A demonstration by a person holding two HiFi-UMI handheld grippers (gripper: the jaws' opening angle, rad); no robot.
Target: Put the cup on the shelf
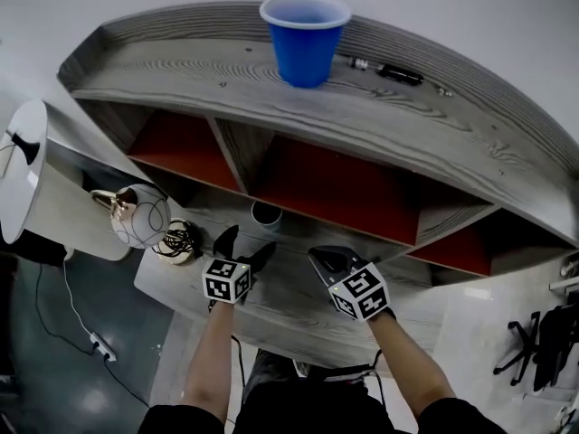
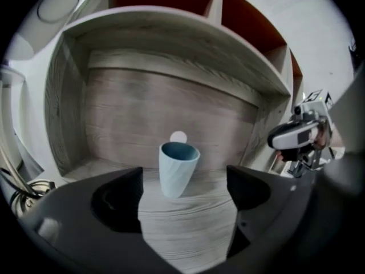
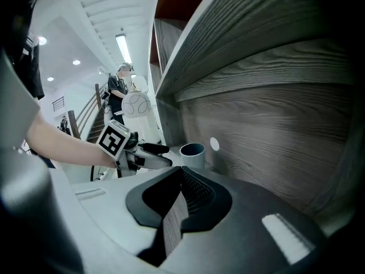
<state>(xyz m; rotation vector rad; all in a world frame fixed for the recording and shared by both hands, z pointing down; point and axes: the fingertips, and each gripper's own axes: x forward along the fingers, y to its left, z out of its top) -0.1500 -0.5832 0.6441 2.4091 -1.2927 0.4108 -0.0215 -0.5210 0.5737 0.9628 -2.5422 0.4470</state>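
The head view looks steeply down on the shelf (image 1: pixel 181 70) from above and in front. The left gripper view faces into the low compartment (image 2: pixel 171 113), near the pale cup (image 2: pixel 178 170). The right gripper view looks sideways along the back wall (image 3: pixel 274 136) of the same compartment. All three views share this cup.

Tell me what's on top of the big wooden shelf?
A blue cup stands on top of the shelf, with small dark items lying beside it. The cup hides whatever is right behind it.
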